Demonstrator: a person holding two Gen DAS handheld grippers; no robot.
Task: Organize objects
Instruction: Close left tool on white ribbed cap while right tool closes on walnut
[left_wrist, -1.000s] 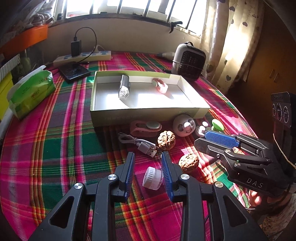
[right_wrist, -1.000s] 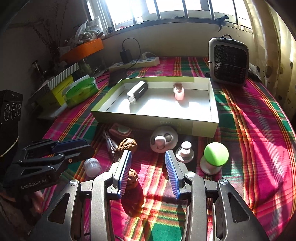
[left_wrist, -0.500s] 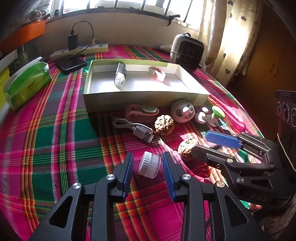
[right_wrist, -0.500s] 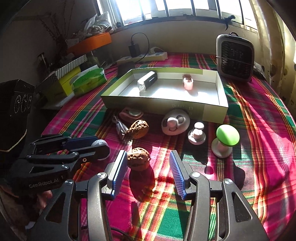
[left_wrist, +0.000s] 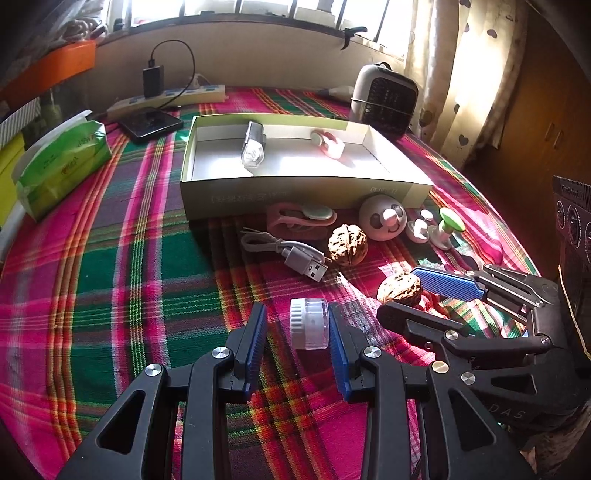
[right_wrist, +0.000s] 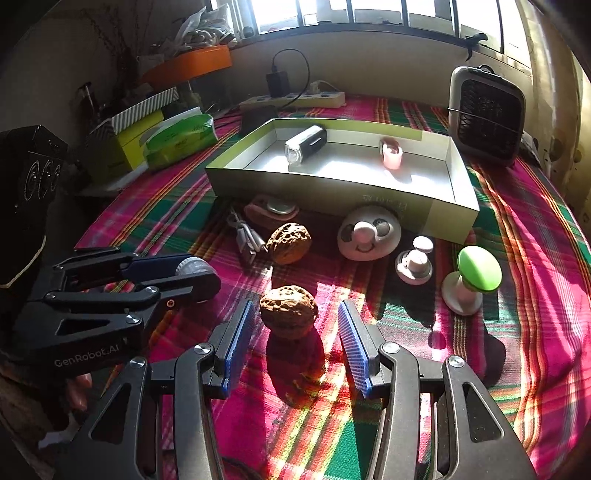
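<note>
Plaid-clothed tabletop (left_wrist: 110, 288) under a barred, sunlit window, curtain to the right, a shallow box (left_wrist: 295, 195) mid-cloth, a tissue pack (left_wrist: 62, 162) and small heater (right_wrist: 484, 118) at the edges. Since a second ago both your grippers' jaws have just been opening, and each sits closer over its item. Your left gripper (left_wrist: 297, 332) stands part open with the white cap (left_wrist: 309, 324) between the jaws, just beside the right pad; your right gripper (right_wrist: 295, 332) straddles the near walnut (right_wrist: 289, 311), gaps either side, gripping nothing.
</note>
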